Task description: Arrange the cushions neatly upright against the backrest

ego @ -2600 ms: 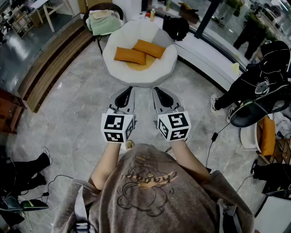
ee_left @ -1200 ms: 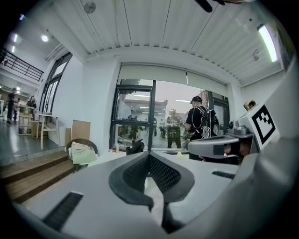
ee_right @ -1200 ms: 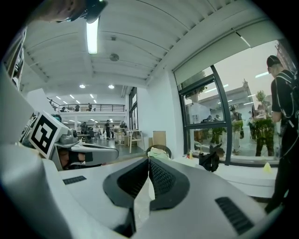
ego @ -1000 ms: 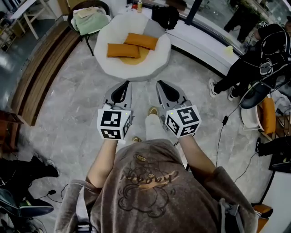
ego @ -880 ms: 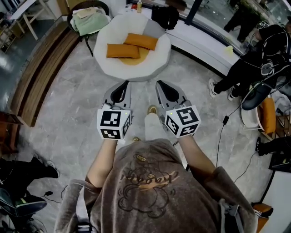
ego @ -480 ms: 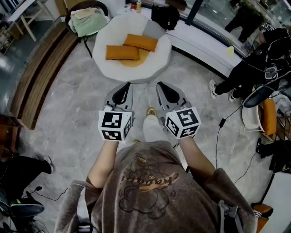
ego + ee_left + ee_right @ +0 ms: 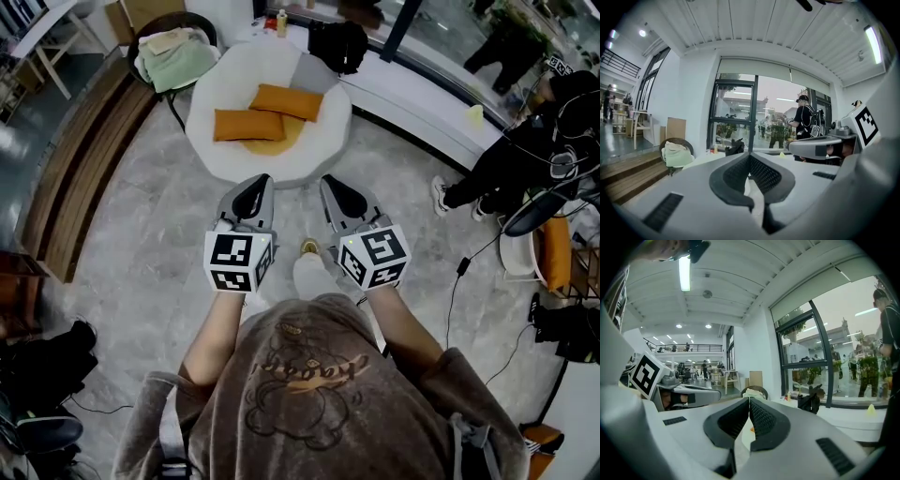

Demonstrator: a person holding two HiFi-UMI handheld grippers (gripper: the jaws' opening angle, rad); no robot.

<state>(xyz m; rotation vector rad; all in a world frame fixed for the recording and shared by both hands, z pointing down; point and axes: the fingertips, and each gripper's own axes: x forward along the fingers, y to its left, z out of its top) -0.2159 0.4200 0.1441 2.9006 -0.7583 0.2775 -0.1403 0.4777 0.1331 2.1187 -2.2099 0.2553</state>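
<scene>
Pointing toward a round white chair, both tools are held side by side, near each other but apart.

Left tool: jaws closed tip to tip, nothing between them. Right tool: same, jaws together and empty. Each carries its marker cube at the wrist end.

2 orange cushions lie flat on the chair's seat, just beside each other, on a yellow seat pad. The left cushion is nearer the person and the right cushion is farther back. Neither stands up against the backrest, and neither tool touches them.

Surroundings: grey marble floor. A wicker chair holding a green blanket stands left of the white chair, and a black bag sits behind it. A person in black is at the right.
</scene>
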